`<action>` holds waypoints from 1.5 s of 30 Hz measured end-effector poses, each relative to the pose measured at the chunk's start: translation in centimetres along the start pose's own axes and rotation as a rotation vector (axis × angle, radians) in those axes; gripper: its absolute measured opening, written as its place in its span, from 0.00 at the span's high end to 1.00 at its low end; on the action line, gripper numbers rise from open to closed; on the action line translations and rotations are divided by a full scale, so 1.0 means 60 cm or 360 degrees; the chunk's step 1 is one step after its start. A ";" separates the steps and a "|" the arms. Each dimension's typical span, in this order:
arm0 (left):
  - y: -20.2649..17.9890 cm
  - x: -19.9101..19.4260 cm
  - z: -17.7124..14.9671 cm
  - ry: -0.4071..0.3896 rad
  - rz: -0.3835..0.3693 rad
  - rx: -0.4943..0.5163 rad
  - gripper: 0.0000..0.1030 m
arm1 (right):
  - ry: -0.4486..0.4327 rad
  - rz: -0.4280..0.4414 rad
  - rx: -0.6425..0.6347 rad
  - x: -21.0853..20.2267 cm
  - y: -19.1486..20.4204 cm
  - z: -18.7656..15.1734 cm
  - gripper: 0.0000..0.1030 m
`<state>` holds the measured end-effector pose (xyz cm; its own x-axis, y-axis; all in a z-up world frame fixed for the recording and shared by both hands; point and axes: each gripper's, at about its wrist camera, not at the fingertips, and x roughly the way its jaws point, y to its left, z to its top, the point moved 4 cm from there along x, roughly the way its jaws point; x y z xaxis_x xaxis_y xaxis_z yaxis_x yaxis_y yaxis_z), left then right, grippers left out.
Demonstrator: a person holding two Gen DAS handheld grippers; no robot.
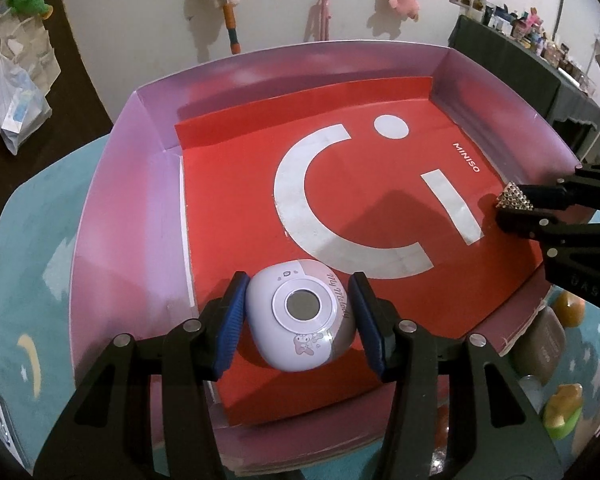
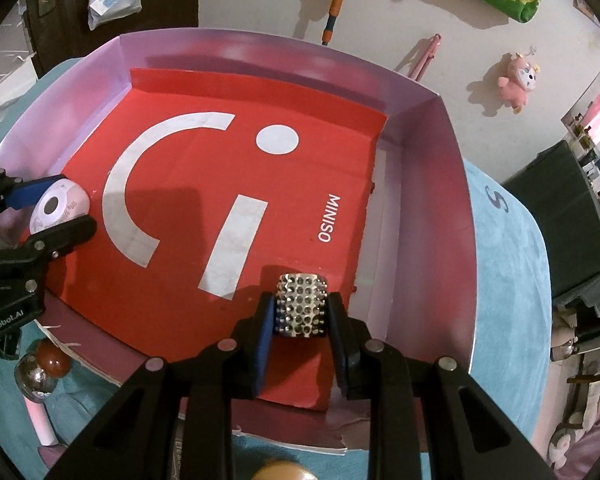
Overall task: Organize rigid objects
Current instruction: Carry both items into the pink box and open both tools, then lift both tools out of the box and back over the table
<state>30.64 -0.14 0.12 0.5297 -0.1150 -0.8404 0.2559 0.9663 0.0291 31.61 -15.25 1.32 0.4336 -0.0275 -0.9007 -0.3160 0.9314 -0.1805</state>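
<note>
A: Left gripper [image 1: 298,316]?
B: I've got it clamped on the rounded lilac plastic mini camera [image 1: 300,314], low over the red-lined pink cardboard tray [image 1: 112,200], near corner.
A: Right gripper [image 2: 300,312]?
B: Clamped on the silver studded block [image 2: 300,308], long axis pointing forward, opposite corner.

Glossy plastic case [image 1: 300,316], studded metallic cylinder [image 2: 300,304] — matt paper liner [image 1: 340,208].

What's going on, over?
Left gripper shut on white camera. Right gripper shut on studded block. Both inside pink box. Nothing in the way.
</note>
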 end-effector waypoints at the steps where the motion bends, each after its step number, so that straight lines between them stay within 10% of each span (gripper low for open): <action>1: 0.001 -0.001 -0.001 0.0000 -0.0001 -0.0001 0.52 | 0.0000 -0.0001 -0.0003 0.000 0.000 0.000 0.74; 19: -0.010 -0.042 0.008 -0.0130 -0.0001 0.0050 0.32 | -0.0002 0.0048 -0.0018 -0.004 0.008 0.004 0.61; 45: -0.014 -0.086 0.002 -0.0239 -0.0019 0.0019 0.29 | -0.0071 0.0034 0.0001 -0.028 0.013 -0.002 0.53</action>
<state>27.81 -0.38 4.48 0.6411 -0.1606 -0.7504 0.2721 0.9619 0.0266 30.54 -14.52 2.61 0.4642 0.0086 -0.8857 -0.3252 0.9318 -0.1614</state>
